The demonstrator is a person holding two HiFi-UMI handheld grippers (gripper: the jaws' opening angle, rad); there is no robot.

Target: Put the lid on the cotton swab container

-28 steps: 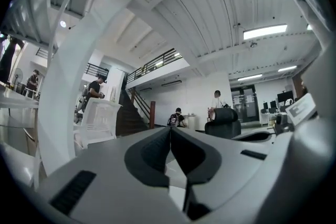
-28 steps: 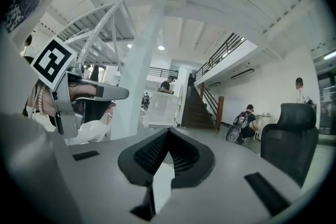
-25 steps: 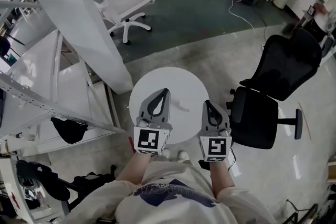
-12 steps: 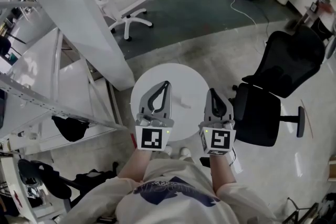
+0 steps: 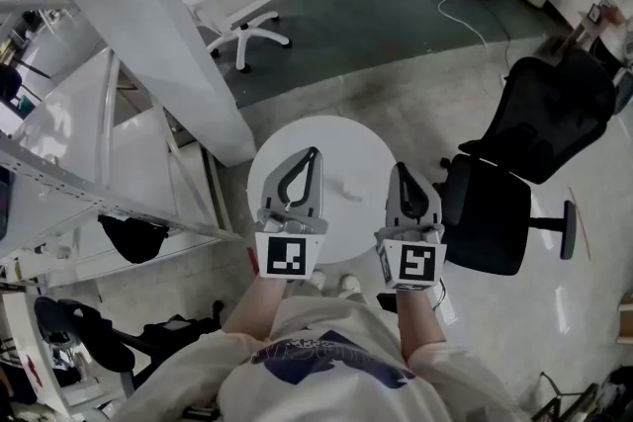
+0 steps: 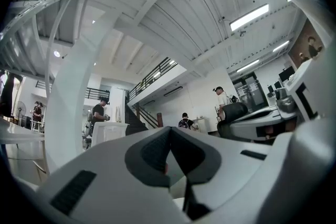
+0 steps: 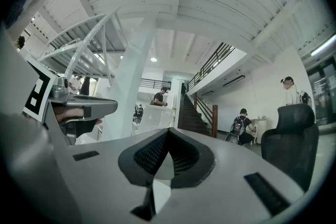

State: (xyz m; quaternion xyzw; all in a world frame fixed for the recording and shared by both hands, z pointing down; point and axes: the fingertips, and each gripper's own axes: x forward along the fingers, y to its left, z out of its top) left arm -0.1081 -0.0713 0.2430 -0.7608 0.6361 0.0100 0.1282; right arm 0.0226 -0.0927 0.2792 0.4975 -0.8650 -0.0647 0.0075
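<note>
Over the round white table (image 5: 326,135), the left gripper (image 5: 314,153) and right gripper (image 5: 400,169) are both clenched empty; the small pale item (image 5: 346,192) between them is too tiny to judge whether it is capped

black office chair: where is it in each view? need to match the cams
Head view: the black office chair is at the right, beside the round white table.
Left gripper view: the chair is right of centre, small and partly hidden.
Right gripper view: the chair is at the far right, large.
Shared landmark: the white column, left of the chair in all three views.
</note>
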